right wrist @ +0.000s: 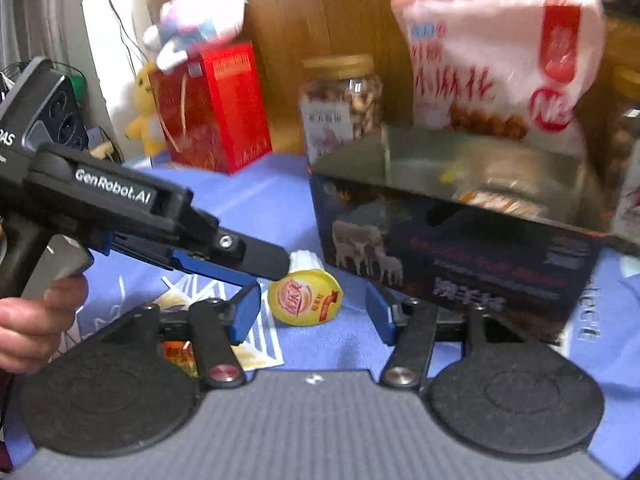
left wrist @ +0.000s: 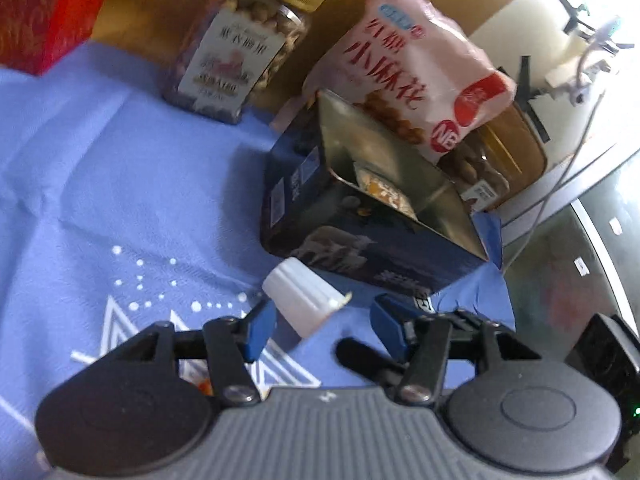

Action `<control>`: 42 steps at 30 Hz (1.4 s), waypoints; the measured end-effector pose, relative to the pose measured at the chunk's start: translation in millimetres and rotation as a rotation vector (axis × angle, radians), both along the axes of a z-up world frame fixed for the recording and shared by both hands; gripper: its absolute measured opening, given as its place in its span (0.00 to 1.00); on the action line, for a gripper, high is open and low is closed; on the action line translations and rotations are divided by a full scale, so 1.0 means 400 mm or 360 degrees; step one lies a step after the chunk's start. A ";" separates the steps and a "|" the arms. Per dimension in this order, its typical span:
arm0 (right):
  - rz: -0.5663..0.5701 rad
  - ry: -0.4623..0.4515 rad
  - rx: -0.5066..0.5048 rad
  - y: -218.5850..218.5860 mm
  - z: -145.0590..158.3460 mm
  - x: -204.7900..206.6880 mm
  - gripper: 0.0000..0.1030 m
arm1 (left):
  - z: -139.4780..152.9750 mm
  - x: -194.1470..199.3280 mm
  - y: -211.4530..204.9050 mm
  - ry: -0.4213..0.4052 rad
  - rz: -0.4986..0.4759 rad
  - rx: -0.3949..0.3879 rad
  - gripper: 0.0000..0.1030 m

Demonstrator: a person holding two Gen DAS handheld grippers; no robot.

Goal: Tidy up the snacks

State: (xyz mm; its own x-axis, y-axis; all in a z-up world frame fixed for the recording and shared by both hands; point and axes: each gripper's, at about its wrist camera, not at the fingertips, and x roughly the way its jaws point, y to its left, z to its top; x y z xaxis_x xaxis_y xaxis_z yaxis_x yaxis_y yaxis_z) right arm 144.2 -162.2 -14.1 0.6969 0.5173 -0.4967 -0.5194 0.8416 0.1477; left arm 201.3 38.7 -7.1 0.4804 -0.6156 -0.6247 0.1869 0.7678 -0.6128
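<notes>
I count one small ribbed white cup (left wrist: pixel 302 302) with a yellow foil lid (right wrist: pixel 306 298), lying on its side on the blue cloth (left wrist: pixel 120 184). It sits just ahead of my left tongs (left wrist: pixel 322 322), closer to the left blue pad than the right one; their jaws stand apart and I see neither pad pressing it. From my right tongs (right wrist: pixel 314 312) the cup lies just beyond the gap, lid facing me; these jaws stand wide with nothing in them.

Beyond the cup stands one dark cardboard box (left wrist: pixel 360 216), rectangular, open on top, silvery inside, with wrapped snacks at the bottom. One soft pink plastic bag (left wrist: pixel 420 76) leans behind it. I make out two clear plastic jars: one with a gold screw lid (left wrist: pixel 236 52) far left of the left tongs, another (left wrist: pixel 500 160) partly hidden behind the box. One glossy red carton (right wrist: pixel 216 108) stands beyond, left of my right tongs, with a plush toy (right wrist: pixel 200 28) on top.

A person's hand (right wrist: pixel 32 320) grips the left tool's handle.
</notes>
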 end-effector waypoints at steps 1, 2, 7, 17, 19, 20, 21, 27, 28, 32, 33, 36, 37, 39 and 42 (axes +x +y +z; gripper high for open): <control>0.0015 0.0041 -0.0002 0.009 -0.007 0.017 0.59 | -0.005 0.006 -0.006 0.0006 0.0009 0.0016 0.52; 0.0017 0.0075 -0.0008 0.015 -0.012 0.029 0.59 | -0.013 0.011 -0.009 0.0015 0.0024 0.0034 0.52; 0.0028 0.0130 -0.0030 0.039 -0.034 0.047 0.49 | -0.050 0.020 -0.019 0.0061 0.0007 -0.0002 0.42; -0.0064 -0.0305 -0.0061 0.028 0.027 -0.108 0.48 | 0.071 -0.070 -0.051 -0.0218 -0.0124 0.0011 0.35; -0.0121 -0.0470 -0.0093 0.028 0.046 -0.135 0.48 | 0.106 -0.067 -0.075 -0.0299 -0.0156 0.0025 0.35; -0.0155 -0.0546 -0.0106 0.027 0.053 -0.136 0.48 | 0.121 -0.058 -0.090 -0.0321 -0.0173 0.0031 0.35; -0.0188 -0.0599 -0.0122 0.024 0.062 -0.136 0.48 | 0.132 -0.045 -0.108 -0.0334 -0.0192 0.0030 0.35; -0.0328 -0.0639 -0.0087 -0.023 0.090 -0.034 0.48 | 0.158 0.052 -0.189 -0.0420 -0.0180 0.0116 0.35; -0.0343 -0.0619 -0.0079 -0.025 0.090 -0.014 0.48 | 0.153 0.069 -0.197 -0.0408 -0.0174 0.0122 0.35; -0.0381 -0.0519 -0.0033 -0.036 0.071 0.041 0.50 | 0.123 0.113 -0.215 -0.0360 -0.0161 0.0174 0.37; -0.0389 -0.0497 -0.0023 -0.038 0.064 0.047 0.50 | 0.115 0.117 -0.218 -0.0353 -0.0159 0.0185 0.37; -0.0399 -0.0462 0.0009 -0.046 0.050 0.052 0.53 | 0.110 0.110 -0.225 -0.0402 -0.0136 0.0274 0.41; -0.0397 -0.0458 0.0012 -0.047 0.050 0.049 0.55 | 0.114 0.106 -0.219 -0.0408 -0.0139 0.0272 0.42; -0.0394 -0.0473 0.0026 -0.049 0.057 0.037 0.58 | 0.125 0.094 -0.204 -0.0401 -0.0136 0.0236 0.44; -0.0369 -0.0503 0.0053 -0.050 0.069 0.006 0.60 | 0.150 0.054 -0.169 -0.0445 -0.0128 0.0228 0.44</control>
State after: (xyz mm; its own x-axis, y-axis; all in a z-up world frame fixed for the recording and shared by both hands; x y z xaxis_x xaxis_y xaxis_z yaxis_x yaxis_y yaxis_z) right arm 146.5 -182.2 13.5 0.9130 0.3403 -0.2248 -0.3403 0.9395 0.0400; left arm 223.0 -28.9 52.9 0.5991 -0.5740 -0.5583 0.3963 0.8184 -0.4161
